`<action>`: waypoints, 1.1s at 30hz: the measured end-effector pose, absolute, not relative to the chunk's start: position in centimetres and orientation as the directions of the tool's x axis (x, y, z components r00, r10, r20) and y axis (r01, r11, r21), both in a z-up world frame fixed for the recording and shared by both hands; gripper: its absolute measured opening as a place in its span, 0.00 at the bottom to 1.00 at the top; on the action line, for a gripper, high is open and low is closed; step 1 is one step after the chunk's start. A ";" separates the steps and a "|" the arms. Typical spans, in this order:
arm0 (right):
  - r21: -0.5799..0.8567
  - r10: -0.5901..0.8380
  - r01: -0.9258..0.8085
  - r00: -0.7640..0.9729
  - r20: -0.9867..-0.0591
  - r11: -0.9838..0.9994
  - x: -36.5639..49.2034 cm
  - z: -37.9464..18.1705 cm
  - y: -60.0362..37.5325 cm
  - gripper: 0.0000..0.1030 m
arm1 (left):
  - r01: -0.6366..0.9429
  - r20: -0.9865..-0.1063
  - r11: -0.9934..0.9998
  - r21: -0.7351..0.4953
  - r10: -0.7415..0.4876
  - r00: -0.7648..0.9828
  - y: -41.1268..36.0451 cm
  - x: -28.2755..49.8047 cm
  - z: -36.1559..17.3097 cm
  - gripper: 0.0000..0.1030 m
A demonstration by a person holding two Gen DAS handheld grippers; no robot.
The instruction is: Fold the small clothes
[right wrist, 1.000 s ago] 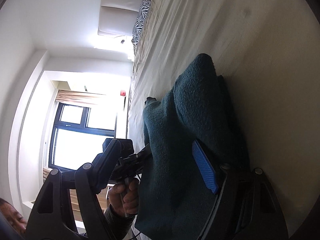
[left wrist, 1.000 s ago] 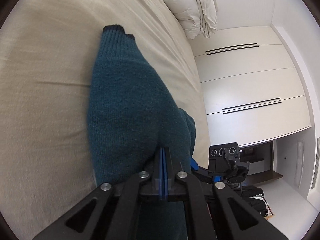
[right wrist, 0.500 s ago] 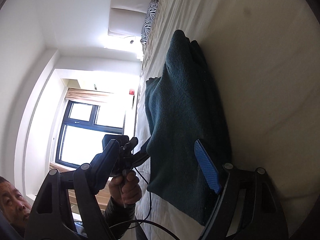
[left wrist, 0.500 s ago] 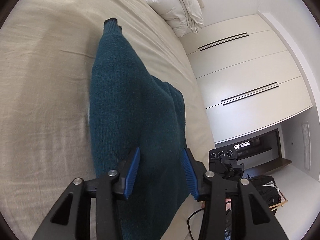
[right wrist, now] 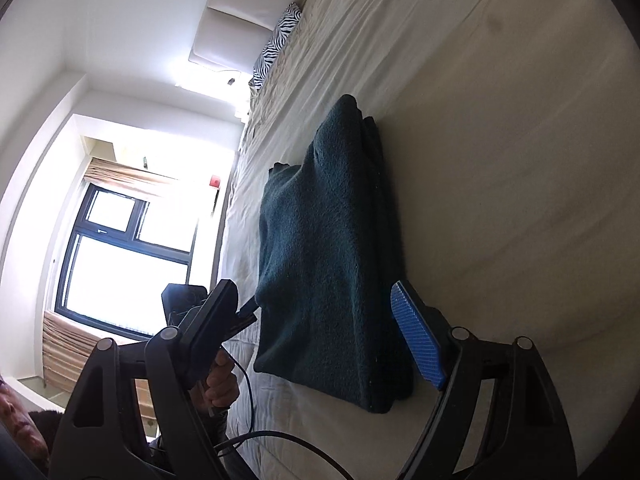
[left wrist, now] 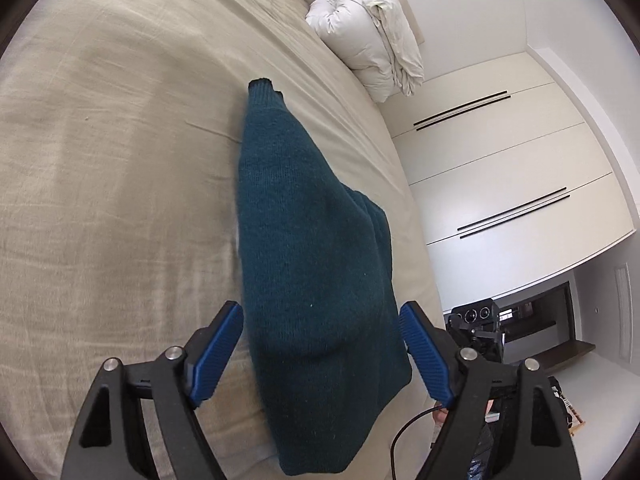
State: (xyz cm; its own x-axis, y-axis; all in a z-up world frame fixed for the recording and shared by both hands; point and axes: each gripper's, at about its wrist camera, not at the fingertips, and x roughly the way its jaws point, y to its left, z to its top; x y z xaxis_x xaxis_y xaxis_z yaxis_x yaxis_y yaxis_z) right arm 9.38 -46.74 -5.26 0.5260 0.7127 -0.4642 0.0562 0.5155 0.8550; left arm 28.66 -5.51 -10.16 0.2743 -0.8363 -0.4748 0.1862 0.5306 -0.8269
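Left gripper (left wrist: 320, 344) and right gripper (right wrist: 320, 328), fingers spread and holding nothing, each frame the near end of the folded teal sweater (left wrist: 312, 280) lying on the beige bed (left wrist: 100, 200), with a white duvet (left wrist: 368, 32) bundled far beyond.

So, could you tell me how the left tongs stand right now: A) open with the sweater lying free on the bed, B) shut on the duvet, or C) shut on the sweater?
A: the left tongs gape, and the sweater lies free on the bed.
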 end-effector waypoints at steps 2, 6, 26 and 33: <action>0.829 0.707 0.086 0.479 -0.521 0.553 11.6 -6.1 -46.0 0.77 | 0.179 -0.502 0.547 -0.818 -0.830 0.243 -6.5 29.5 -10.8 0.81; 0.780 0.667 0.150 0.437 -0.604 0.608 15.0 -7.7 -45.3 0.77 | 0.186 -0.556 0.591 -0.785 -0.804 0.209 -7.3 29.3 -11.8 0.82; 0.489 0.443 0.082 0.315 -0.839 0.868 19.8 -5.8 -39.8 0.33 | 0.221 -0.745 0.765 -0.604 -0.641 0.184 -11.9 30.5 -10.5 0.46; 0.342 0.302 0.040 0.384 -0.873 0.939 17.9 -2.5 -36.0 0.22 | 0.252 -0.761 0.793 -0.555 -0.606 0.229 -10.8 27.9 -7.4 0.40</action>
